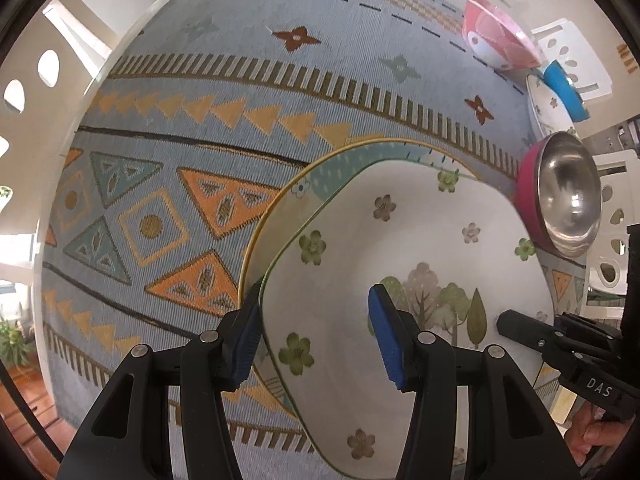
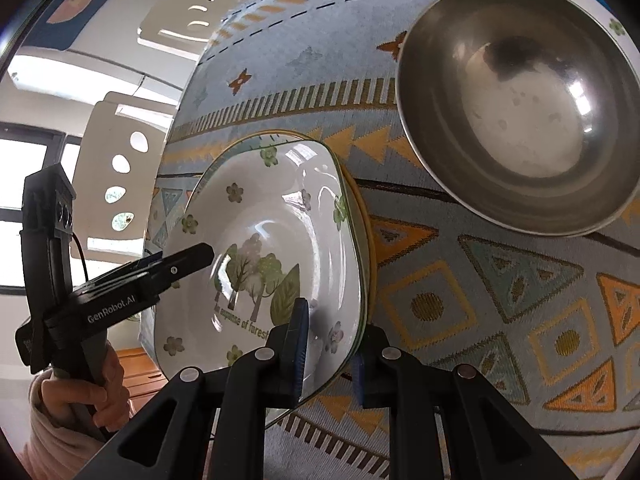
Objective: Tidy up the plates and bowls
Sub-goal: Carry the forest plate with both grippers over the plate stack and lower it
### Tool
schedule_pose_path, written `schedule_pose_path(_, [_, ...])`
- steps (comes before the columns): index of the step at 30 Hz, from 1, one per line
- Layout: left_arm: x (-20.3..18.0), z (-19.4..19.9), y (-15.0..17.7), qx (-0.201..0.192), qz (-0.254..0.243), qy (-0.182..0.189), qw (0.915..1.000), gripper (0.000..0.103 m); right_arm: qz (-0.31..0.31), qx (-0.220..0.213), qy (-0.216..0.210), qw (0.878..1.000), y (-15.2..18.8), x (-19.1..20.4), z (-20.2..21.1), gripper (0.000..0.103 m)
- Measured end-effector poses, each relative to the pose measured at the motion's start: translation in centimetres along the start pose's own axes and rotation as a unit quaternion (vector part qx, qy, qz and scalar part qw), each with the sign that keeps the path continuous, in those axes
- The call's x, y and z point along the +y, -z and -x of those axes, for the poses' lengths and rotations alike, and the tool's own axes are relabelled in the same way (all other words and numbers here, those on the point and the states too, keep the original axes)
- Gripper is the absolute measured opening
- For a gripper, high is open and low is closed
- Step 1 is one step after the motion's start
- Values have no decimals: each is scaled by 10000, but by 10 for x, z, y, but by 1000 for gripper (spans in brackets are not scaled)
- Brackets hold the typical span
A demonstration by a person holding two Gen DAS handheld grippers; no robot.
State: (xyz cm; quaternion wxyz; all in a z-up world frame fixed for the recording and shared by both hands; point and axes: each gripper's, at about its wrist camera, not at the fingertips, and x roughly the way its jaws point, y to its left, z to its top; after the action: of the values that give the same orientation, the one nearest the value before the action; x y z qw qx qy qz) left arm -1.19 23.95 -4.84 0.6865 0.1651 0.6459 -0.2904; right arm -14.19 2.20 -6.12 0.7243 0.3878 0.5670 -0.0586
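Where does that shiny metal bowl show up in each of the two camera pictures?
Left wrist view: the metal bowl sits at the right edge, about mid-height, its pink outside showing.
Right wrist view: the metal bowl fills the upper right, seen from above.
Shared landmark: the white plate with the tree picture, lying beside the bowl on the patterned cloth.

Both claws angled down: right claw (image 2: pixel 328 344) clamped shut, left claw (image 1: pixel 316 340) part-open.

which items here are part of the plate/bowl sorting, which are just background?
Job: square floral plate, yellow-rimmed plate beneath it, steel bowl, pink bowl, blue bowl, both tools.
Background: patterned tablecloth, white chairs.
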Motion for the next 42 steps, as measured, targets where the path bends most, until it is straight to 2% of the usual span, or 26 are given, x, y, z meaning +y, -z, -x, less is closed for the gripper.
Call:
schedule_pose_path(7, [-7, -2, 1, 144, -161, -280, 9994, 52, 29, 85, 140, 9999, 2, 4, 3, 18])
schedule_pose_path(19, [-6, -1, 3, 210, -121, -241, 9994, 52, 39, 282, 394, 9988, 3, 8, 6, 18])
schedule_pose_path(22, [-4, -1, 6, 213, -120, -234, 9994, 53, -18, 470, 709, 9964, 4, 3, 3, 18])
schedule_pose_path(25, [-5, 0, 4, 200, -101, -207, 9995, 53, -247, 451, 401, 9979, 4, -6, 4, 18])
schedule_pose_path(36, [2, 6, -4, 173, -52, -190, 9997, 54, -18, 415, 669, 9969, -1, 5, -1, 20])
schedule_pose_path(42, [-8, 6, -8, 187, -54, -315, 9993, 58, -96, 436, 519, 9977, 1, 0, -1, 20])
